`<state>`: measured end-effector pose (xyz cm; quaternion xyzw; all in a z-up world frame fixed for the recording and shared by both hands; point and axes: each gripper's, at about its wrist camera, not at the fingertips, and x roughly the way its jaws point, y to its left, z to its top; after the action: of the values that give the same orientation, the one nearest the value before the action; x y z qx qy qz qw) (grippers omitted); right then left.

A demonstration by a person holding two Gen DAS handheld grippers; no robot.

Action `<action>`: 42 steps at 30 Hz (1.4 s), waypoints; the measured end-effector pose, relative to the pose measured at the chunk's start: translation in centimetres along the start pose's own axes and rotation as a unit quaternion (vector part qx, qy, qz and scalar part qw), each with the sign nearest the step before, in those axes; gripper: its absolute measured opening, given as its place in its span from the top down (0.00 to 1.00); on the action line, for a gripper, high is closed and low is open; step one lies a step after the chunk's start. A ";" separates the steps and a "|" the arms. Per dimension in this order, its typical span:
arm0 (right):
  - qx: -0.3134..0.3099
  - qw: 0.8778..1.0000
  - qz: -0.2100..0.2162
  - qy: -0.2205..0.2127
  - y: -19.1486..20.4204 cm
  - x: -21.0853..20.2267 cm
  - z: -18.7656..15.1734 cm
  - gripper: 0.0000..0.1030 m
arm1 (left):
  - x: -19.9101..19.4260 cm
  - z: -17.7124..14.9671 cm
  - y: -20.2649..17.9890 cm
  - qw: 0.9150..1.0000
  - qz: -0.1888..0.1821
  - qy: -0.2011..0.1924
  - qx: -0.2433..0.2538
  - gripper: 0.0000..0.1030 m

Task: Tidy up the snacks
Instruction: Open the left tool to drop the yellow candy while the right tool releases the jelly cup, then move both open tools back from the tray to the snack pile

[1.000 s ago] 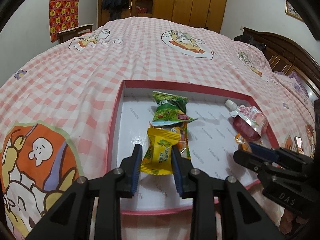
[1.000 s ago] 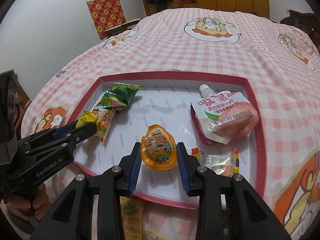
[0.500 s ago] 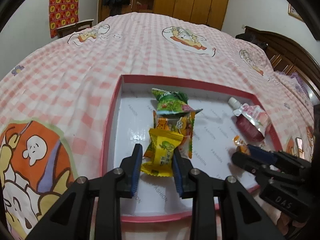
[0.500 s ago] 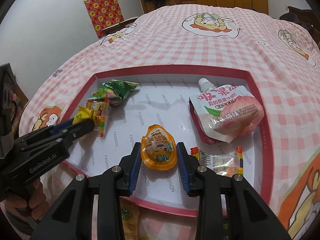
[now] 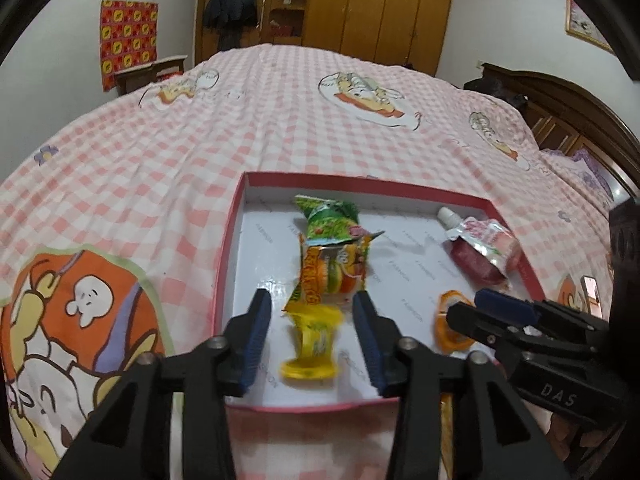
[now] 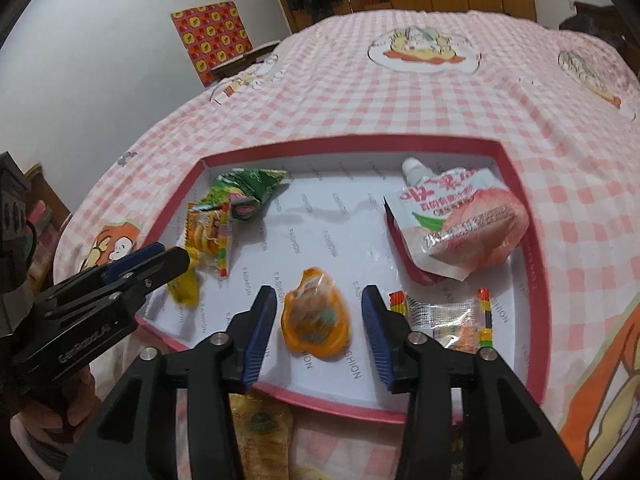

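Observation:
A pink-rimmed white tray [image 5: 230,236] [image 6: 520,184] lies on the bed. My left gripper [image 5: 312,330] is open; a blurred yellow candy packet [image 5: 314,344] lies loose between its fingers on the tray floor, also in the right wrist view [image 6: 185,286]. My right gripper [image 6: 319,330] is open; an orange jelly cup [image 6: 316,322] [image 5: 450,324] lies between its fingers in the tray. Behind the candy are an orange snack packet [image 5: 334,276] [image 6: 210,232] and a green packet [image 5: 328,216] [image 6: 250,190]. A peach drink pouch [image 6: 460,224] [image 5: 480,248] and a clear striped packet [image 6: 444,316] lie at the right.
The pink checked bedspread [image 5: 280,120] surrounds the tray. More yellow snack packets [image 6: 260,428] lie on the bed just in front of the tray's near rim. A wooden headboard [image 5: 560,100] stands at the right, wardrobes [image 5: 380,8] at the back.
Both grippers have opened. The yellow candy has dropped from the left one and the orange jelly cup from the right one onto the tray floor.

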<state>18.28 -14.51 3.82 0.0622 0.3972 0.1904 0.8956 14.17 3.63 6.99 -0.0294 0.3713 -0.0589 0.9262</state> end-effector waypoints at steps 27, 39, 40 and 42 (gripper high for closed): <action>0.027 0.999 -0.022 -0.004 -2.3 -7.4 -5.3 0.53 | -3.9 -4.0 -5.1 0.996 -0.061 0.070 0.004 0.51; 0.056 0.998 -0.039 -0.006 -5.4 -8.6 -7.3 0.53 | -2.3 -5.6 -6.6 0.990 -0.074 0.116 -0.018 0.51; 0.054 0.998 -0.044 -0.008 -5.4 -8.7 -7.3 0.53 | -2.2 -5.7 -6.7 0.990 -0.073 0.118 -0.016 0.51; 0.052 0.997 -0.049 -0.012 -5.6 -8.9 -7.4 0.53 | -1.8 -6.0 -7.2 0.990 -0.073 0.124 -0.011 0.51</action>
<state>8.99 -23.39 3.44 0.0918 0.3986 0.1250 0.9039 8.05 -3.35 4.59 -0.0588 0.4806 -0.1260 0.8658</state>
